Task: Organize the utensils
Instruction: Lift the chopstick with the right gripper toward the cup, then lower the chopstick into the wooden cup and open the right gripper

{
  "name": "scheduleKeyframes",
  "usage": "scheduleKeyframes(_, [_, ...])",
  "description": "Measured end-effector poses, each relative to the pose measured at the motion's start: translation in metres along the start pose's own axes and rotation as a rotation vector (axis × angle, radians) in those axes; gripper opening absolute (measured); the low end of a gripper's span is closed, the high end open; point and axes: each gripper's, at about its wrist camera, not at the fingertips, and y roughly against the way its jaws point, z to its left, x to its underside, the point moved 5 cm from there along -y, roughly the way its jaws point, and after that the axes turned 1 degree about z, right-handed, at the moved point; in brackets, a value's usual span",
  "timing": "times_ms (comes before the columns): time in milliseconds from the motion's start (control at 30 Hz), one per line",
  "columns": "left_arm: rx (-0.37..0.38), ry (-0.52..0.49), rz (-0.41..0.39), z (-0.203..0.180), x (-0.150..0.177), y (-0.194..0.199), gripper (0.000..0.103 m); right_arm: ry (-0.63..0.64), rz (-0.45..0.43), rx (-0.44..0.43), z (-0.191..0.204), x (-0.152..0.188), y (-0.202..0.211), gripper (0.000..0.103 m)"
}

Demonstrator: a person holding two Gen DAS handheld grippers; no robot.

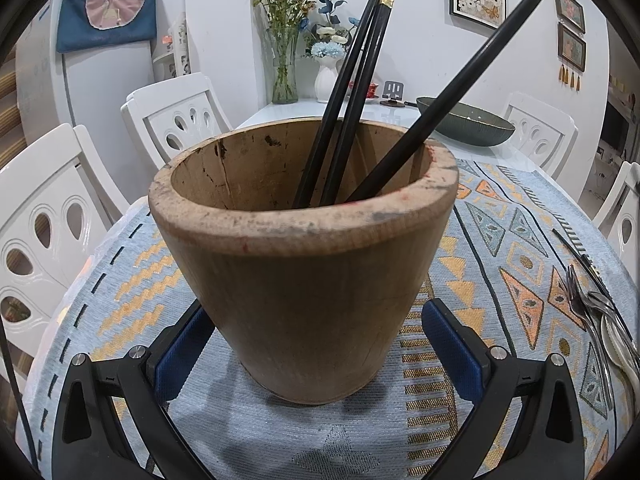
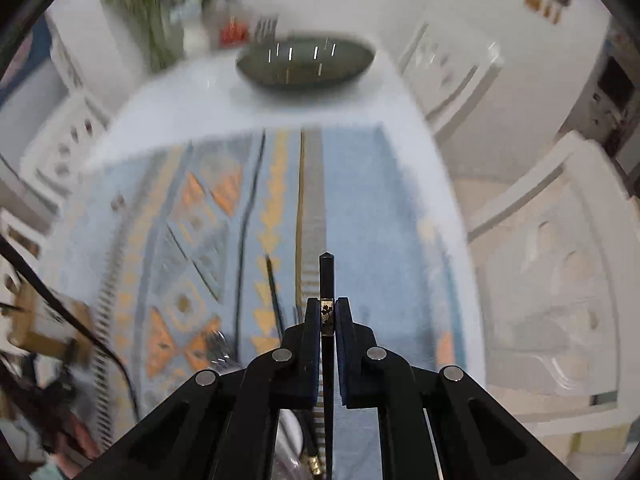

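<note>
Chopstick (image 2: 326, 280) pinched thinly near its end by right tongs (image 2: 328, 312) may pivot and slip; left tongs (image 1: 320, 344), open, straddle the wooden cup (image 1: 304, 240) at 12 o'clock.

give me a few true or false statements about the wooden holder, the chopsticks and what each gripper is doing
1. The wooden holder has three black chopsticks standing in it. True.
2. The left gripper has its fingers clamped tight on the holder. False: the fingers stand on either side of the holder's base with gaps showing.
3. The right gripper is shut on a black chopstick. True.
4. The forks are already in the holder. False: they lie on the patterned cloth to its right.
5. The dark bowl sits in front of the holder. False: it is behind it, farther along the table.
</note>
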Motion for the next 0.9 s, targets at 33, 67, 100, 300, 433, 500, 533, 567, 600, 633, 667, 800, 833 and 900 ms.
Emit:
scheduleKeyframes(33, [0.0,0.0,0.0,0.0,0.0,0.0,0.103,-0.007,-0.033,-0.004,-0.004,-0.003,0.012,0.006])
scheduleKeyframes(67, [0.001,0.0,0.0,0.0,0.0,0.0,0.103,-0.022,-0.09,-0.001,-0.004,-0.004,0.032,0.006])
scheduleKeyframes(100, [0.002,0.001,0.0,0.0,-0.001,0.0,0.103,-0.034,-0.124,-0.009,-0.01,-0.009,0.041,0.006])
scheduleKeyframes(300, [0.006,0.004,-0.001,0.0,-0.001,0.001,0.103,-0.048,-0.298,-0.062,0.0,-0.016,0.109,0.006])
scheduleKeyframes(433, [0.008,0.006,-0.005,-0.001,-0.001,0.002,0.103,-0.057,-0.41,-0.13,0.014,-0.039,0.148,0.006])
scheduleKeyframes(500, [0.006,0.005,-0.008,-0.001,-0.002,0.002,0.103,-0.063,-0.459,-0.212,0.028,-0.051,0.17,0.006])
scheduleKeyframes(533, [0.005,0.004,-0.008,-0.002,-0.002,0.003,0.103,-0.059,-0.477,-0.249,0.036,-0.056,0.178,0.006])
scheduleKeyframes(567, [0.006,0.005,-0.008,-0.002,-0.002,0.003,0.103,-0.051,-0.501,-0.294,0.049,-0.063,0.189,0.006])
scheduleKeyframes(600, [0.008,0.007,-0.008,-0.002,-0.002,0.003,0.103,-0.045,-0.514,-0.319,0.058,-0.067,0.195,0.006])
scheduleKeyframes(633, [0.009,0.008,-0.008,-0.002,-0.003,0.003,0.102,-0.034,-0.526,-0.356,0.071,-0.072,0.201,0.006])
scheduleKeyframes(667, [0.009,0.008,-0.008,-0.002,-0.003,0.004,0.102,-0.017,-0.528,-0.397,0.085,-0.075,0.206,0.006])
scheduleKeyframes(800, [0.013,0.011,-0.009,0.0,-0.004,0.003,0.102,0.041,-0.52,-0.518,0.141,-0.074,0.208,0.006])
scheduleKeyframes(833, [0.014,0.011,-0.009,-0.001,-0.004,0.003,0.102,0.056,-0.516,-0.537,0.153,-0.073,0.207,0.006])
scheduleKeyframes(900, [0.013,0.011,-0.009,0.0,-0.004,0.003,0.102,0.091,-0.49,-0.581,0.181,-0.069,0.201,0.006])
